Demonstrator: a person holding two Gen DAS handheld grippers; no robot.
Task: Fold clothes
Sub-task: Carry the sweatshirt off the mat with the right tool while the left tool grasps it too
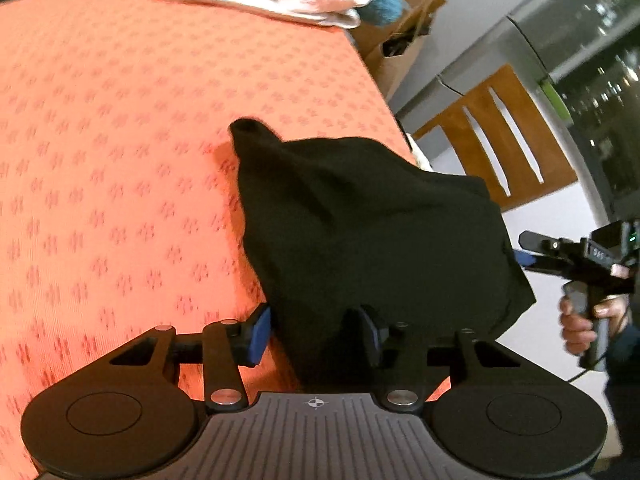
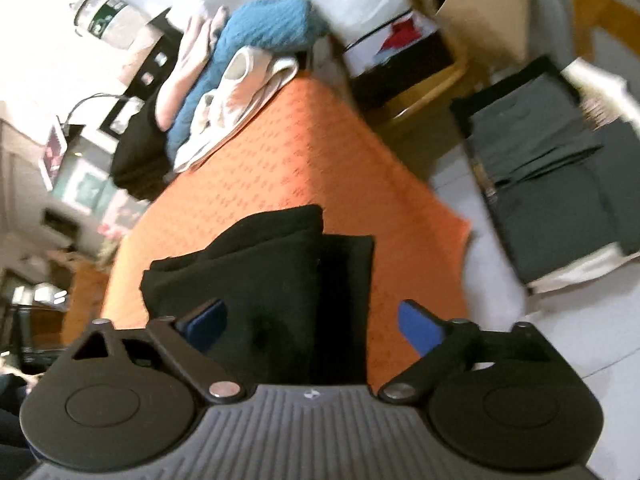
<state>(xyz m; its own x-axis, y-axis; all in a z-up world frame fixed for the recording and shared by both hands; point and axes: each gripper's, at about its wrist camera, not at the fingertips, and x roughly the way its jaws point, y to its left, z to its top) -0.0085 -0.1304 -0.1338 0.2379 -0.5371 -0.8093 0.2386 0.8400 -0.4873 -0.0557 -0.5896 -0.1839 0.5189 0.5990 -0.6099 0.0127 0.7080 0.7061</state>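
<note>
While the black garment (image 1: 372, 216) lies bunched on the orange tablecloth (image 1: 120, 140), the left gripper (image 1: 316, 332) straddles its near edge, grip unclear. Right gripper (image 2: 310, 326) gapes wide over it, holding nothing.

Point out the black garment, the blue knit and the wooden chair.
black garment (image 1: 372, 220): left wrist view, middle of the bunched cloth.
blue knit (image 2: 256, 36): right wrist view, top of the folded pile at the table's far end.
wooden chair (image 1: 492, 136): left wrist view, slatted backrest.
</note>
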